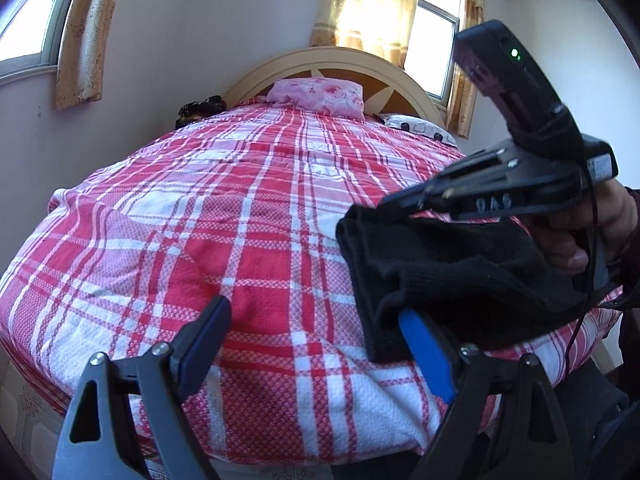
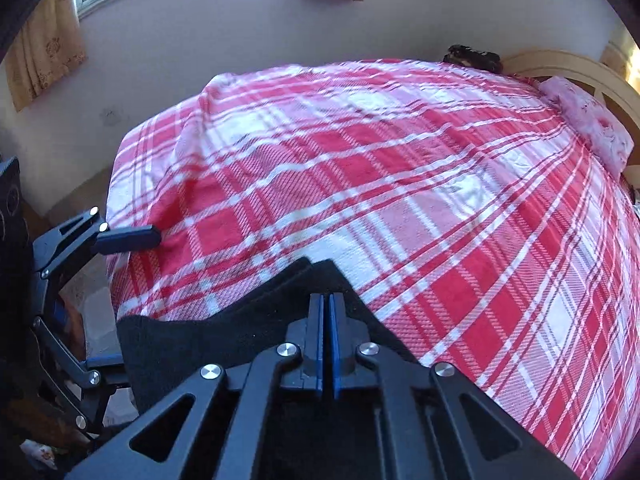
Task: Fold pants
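Lying at the near edge of the bed [image 1: 248, 184], the black pants [image 1: 448, 280] sit bunched in a folded heap on the red-and-white plaid cover, with one corner raised toward the right gripper [image 1: 390, 202]. In the left wrist view that gripper comes in from the right, held by a hand [image 1: 600, 224], its tip right at the top edge of the cloth. In the right wrist view its blue-padded fingers [image 2: 318, 336] are pressed together with no gap showing, and the pants [image 2: 224, 336] spread beneath and to the left of them; whether a fold of cloth is caught between the pads cannot be told.

The left gripper [image 1: 316, 344] hovers low over the cover with its fingers spread wide. One finger [image 1: 204, 336] stands over bare plaid, the other, blue-faced, sits just at the lower edge of the pants. Nothing lies between them but the cover.

Far off at the headboard [image 1: 336, 62] rest a pink pillow [image 1: 316, 94] and a white spotted one [image 1: 420, 126]. Curtains [image 1: 372, 4] hang at the windows behind.
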A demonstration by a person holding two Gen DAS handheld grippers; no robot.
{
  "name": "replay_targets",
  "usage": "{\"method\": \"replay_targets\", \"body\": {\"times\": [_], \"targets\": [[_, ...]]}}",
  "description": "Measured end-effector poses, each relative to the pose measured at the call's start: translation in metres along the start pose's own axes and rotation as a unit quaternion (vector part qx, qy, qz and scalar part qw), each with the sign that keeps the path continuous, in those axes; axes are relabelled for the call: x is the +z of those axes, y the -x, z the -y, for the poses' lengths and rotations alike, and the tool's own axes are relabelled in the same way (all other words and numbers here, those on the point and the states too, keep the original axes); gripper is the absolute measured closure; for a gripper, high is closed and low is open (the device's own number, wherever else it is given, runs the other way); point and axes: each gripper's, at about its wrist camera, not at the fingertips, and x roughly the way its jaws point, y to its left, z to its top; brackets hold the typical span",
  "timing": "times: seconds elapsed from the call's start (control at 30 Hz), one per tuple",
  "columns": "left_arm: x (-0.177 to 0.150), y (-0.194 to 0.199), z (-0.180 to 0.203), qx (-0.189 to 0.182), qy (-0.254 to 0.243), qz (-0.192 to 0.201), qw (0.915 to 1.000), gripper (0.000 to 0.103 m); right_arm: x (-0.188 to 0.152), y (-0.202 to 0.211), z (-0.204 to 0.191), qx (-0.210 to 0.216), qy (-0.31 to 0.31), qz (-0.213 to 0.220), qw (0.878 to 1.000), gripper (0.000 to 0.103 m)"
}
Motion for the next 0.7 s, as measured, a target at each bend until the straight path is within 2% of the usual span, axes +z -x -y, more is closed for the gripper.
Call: {"method": "replay_targets", "body": {"times": [0.17,0.27,0.3,0.37,0.4,0.47,0.53,0.63,0.7], "targets": [[-0.001,-0.002,-0.006,0.004,0.017,0.000,0.9999,0.014,0.008,0.020,0.025,-0.027,-0.046,0.045,0.998,0.101],[-0.002,0.001,-0.010,0.018,0.020,0.004,0.9996,0.014,0.008,0.004,0.030,-0.029,-0.051,0.034,0.998,0.100],[-0.002,0.004,-0.012,0.022,0.023,0.006,0.9995,0.015,0.007,-0.003,0.031,-0.026,-0.055,0.033,0.998,0.100],[0.000,0.010,-0.018,0.030,0.032,0.012,0.9989,0.015,0.003,-0.017,0.037,0.020,-0.083,0.017,0.996,0.098],[0.002,0.012,-0.020,0.033,0.036,0.014,0.9987,0.015,0.001,-0.018,0.038,0.025,-0.091,0.018,0.995,0.097],[0.009,0.018,-0.022,0.031,0.046,0.025,0.9981,0.015,-0.005,-0.008,0.039,0.031,-0.091,0.034,0.995,0.089],[0.015,0.021,-0.019,0.013,0.059,0.034,0.9976,0.015,-0.011,0.006,0.045,0.039,-0.103,0.042,0.993,0.058],[0.023,0.022,-0.003,-0.041,0.070,0.038,0.9960,0.015,-0.024,0.027,0.052,0.078,-0.134,0.060,0.986,0.056],[0.027,0.019,0.018,-0.080,0.052,0.034,0.9948,0.017,-0.030,0.035,0.049,0.067,-0.132,0.064,0.987,0.056]]}}
